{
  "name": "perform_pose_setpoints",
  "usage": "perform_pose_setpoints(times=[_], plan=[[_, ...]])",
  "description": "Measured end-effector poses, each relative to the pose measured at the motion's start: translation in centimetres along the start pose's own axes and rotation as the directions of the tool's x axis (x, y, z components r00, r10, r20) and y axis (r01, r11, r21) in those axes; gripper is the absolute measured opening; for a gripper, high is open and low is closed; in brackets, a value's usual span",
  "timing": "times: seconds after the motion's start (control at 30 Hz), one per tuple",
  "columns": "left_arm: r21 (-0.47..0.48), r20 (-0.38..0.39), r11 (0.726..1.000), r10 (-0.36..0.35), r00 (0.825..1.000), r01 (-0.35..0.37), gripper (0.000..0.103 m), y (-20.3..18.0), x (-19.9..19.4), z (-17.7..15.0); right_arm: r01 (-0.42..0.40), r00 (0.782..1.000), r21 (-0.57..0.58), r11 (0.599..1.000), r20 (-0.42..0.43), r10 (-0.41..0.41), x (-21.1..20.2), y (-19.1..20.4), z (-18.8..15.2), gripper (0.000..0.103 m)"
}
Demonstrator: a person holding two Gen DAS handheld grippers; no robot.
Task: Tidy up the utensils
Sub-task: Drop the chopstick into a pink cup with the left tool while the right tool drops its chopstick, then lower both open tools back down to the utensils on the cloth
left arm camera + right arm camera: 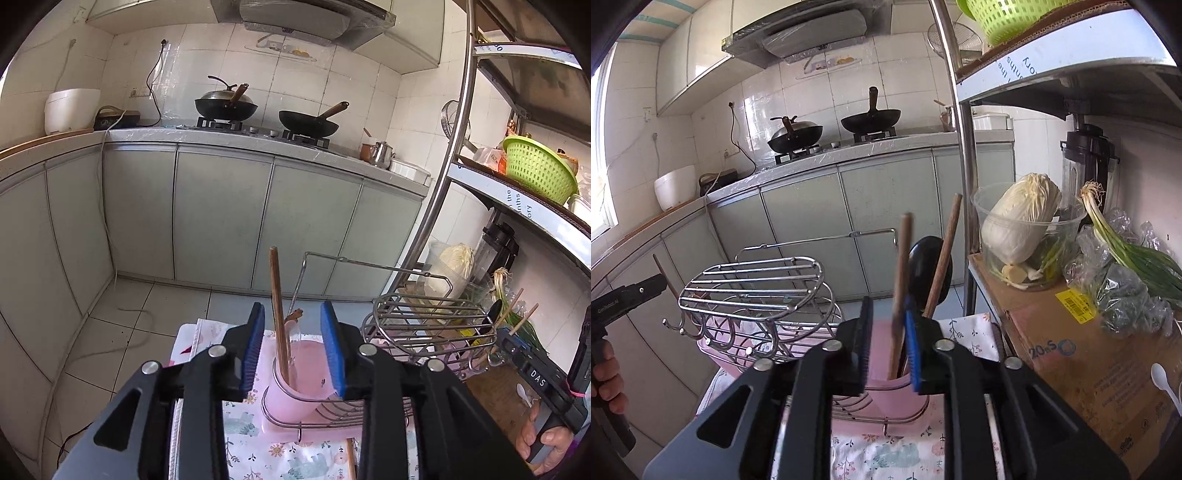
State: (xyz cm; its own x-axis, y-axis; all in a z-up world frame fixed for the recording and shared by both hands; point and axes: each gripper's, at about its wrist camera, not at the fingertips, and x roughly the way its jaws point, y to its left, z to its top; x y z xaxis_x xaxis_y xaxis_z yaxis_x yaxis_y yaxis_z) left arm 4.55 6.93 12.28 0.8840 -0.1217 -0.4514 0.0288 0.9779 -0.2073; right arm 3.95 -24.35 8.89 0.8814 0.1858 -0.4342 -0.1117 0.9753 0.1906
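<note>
Both grippers are parked over a wire utensil rack (428, 325) sitting on a floral cloth (258, 443) on the tabletop, with pink plastic cups slotted into the rack's round holders. In the left wrist view, the left gripper (295, 345) has its jaws partly open, blue pads apart, and a wooden chopstick (277, 306) stands upright between them in the near pink cup (295, 384); neither pad is pressing on the stick, there's a clear gap on both sides. Over in the right wrist view, the right gripper (886, 345) also sits with jaws partly open above another pink cup (882, 354). A slightly blurred wooden chopstick (900, 291) stands in that cup right against the right-hand blue pad, but the left pad is well clear of it, so nothing's clamped. A second chopstick (943, 254) and a black spoon (929, 269) lean in the same cup just behind. The domed wire lid part of the rack is off to the left in that view, with small hooks along its front. A person's hand (543, 439) grips the right tool's handle at the lower right of the left view. On the shelf (1071, 350) to the right there's a napa cabbage (1019, 218) in a clear bowl, green onions (1126, 243) and a white plastic spoon (1161, 376).
</note>
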Motion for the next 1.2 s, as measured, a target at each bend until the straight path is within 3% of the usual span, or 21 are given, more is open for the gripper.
perform_pose_setpoints(times=[0.1,0.57,0.8,0.9,0.97,1.1,1.2], plan=[[0.008,0.016,1.000,0.004,1.000,-0.004,0.037,-0.2,-1.0,-0.1,0.010,1.000,-0.007,1.000,0.021,-0.010,-0.7,0.1,-0.3,0.045],[-0.025,-0.020,0.999,-0.048,0.999,0.047,0.038,-0.3,-4.9,-3.3,0.036,0.998,0.024,0.999,-0.048,-0.034,-2.7,-0.3,-3.5,0.045],[0.011,-0.160,0.997,-0.069,0.985,0.071,0.038,-1.0,-3.6,-7.9,0.024,0.990,0.042,0.999,-0.140,-0.018,-2.7,-0.3,-7.1,0.045],[0.002,-0.272,0.995,-0.096,0.958,0.101,0.038,-1.6,-1.4,-10.3,0.011,0.981,0.048,0.999,-0.192,-0.002,-2.1,-0.1,-8.8,0.045],[-0.029,-0.349,0.992,-0.127,0.928,0.125,0.037,-1.8,0.4,-12.0,0.003,0.976,0.053,0.999,-0.217,0.009,-1.8,-0.1,-9.6,0.045],[-0.064,-0.477,0.986,-0.165,0.863,0.154,0.025,-2.8,3.7,-14.9,-0.022,0.965,0.069,0.997,-0.260,0.039,-1.3,-0.1,-11.2,0.045],[-0.067,-0.550,0.985,-0.167,0.819,0.156,0.020,-3.8,6.2,-16.2,-0.044,0.945,0.092,0.995,-0.319,0.071,-0.4,-0.4,-12.2,0.045]])
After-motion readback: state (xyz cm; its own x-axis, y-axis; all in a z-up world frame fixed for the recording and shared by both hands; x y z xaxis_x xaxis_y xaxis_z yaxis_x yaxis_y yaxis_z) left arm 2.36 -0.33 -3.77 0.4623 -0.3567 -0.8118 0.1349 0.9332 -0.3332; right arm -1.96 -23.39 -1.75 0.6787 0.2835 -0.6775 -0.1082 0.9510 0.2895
